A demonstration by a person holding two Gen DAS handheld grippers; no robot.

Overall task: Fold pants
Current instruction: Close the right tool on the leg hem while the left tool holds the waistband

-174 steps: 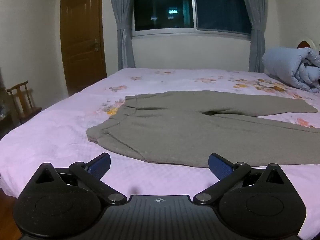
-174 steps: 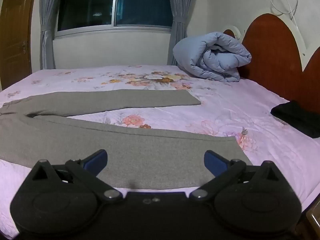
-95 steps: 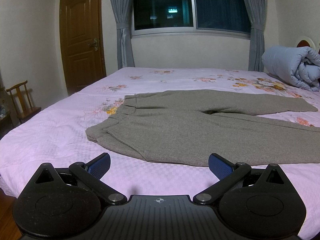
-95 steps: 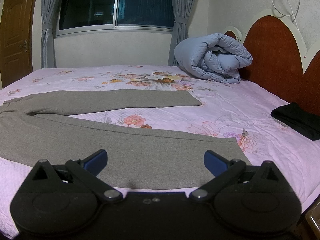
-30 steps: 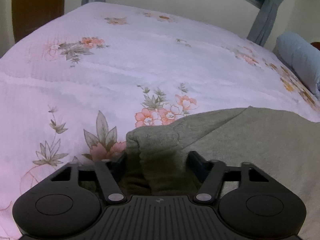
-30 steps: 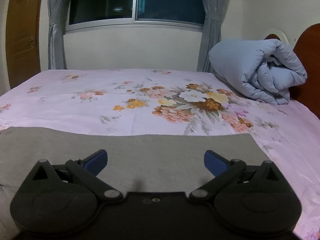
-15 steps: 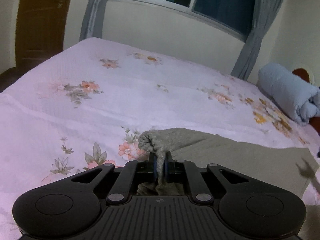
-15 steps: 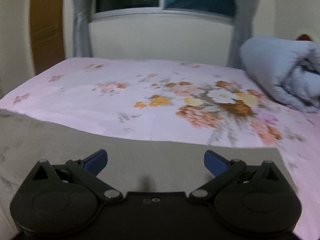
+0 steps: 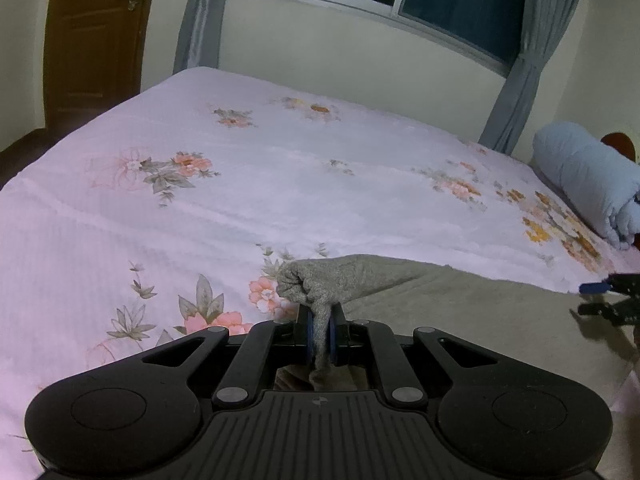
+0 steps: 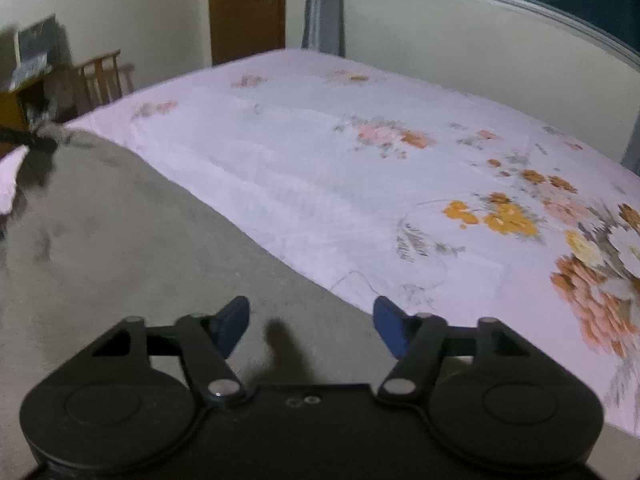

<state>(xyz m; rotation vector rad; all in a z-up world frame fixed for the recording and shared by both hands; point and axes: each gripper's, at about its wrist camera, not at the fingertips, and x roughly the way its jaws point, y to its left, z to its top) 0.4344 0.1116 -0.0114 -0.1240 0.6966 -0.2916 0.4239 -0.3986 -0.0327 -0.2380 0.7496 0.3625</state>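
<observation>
- Left gripper (image 9: 319,334), lower centre of the left wrist view: blue pads (image 9: 308,334) are squeezing a bunched fold of the grey pants (image 9: 460,312), clamped tight, cloth standing up in a knot above the jaws.
- The pants are lying on the pink floral bed (image 9: 240,184), spreading from the pinched corner toward the right edge of that frame.
- Right gripper (image 10: 310,326), lower centre of the right wrist view: jaws have just been closing, now standing partly apart; fingertips (image 10: 234,320) are hovering over the pants' far edge, nothing pressed between them.
- Right gripper is also showing at the right edge of the left view, above the cloth.
- Rolled blue quilt (image 9: 588,184) is sitting at the right, beside the curtain (image 9: 520,92).
- Right view is blurring.
</observation>
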